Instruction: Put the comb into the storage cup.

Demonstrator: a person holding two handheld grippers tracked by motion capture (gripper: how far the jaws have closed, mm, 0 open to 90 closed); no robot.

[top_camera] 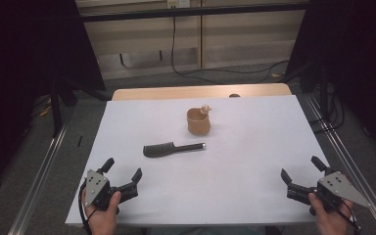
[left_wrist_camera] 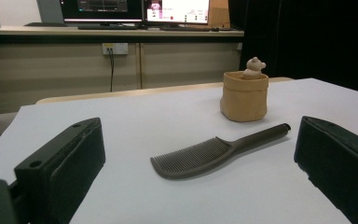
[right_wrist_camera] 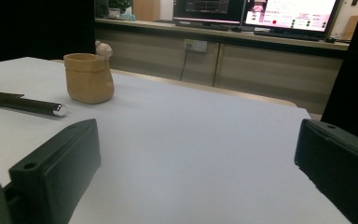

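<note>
A dark comb [top_camera: 172, 148] [left_wrist_camera: 214, 153] lies flat near the middle of the white table [top_camera: 254, 161], its handle [right_wrist_camera: 25, 105] pointing right. Just behind it stands a tan sack-shaped cup [top_camera: 198, 122] [left_wrist_camera: 244, 96] [right_wrist_camera: 88, 77] with a small pale figure [top_camera: 205, 108] [left_wrist_camera: 254, 66] on its rim. My left gripper [top_camera: 123, 169] rests open at the near left corner, aimed at the comb, nothing between its jaws. My right gripper [top_camera: 301, 168] rests open at the near right corner, also holding nothing.
A wooden table edge [top_camera: 200, 91] shows beyond the white sheet. Metal rails [top_camera: 44, 166] run along both sides of the table. Cables [top_camera: 215, 71] trail on the floor behind. A bench with monitors [left_wrist_camera: 135, 10] stands farther back.
</note>
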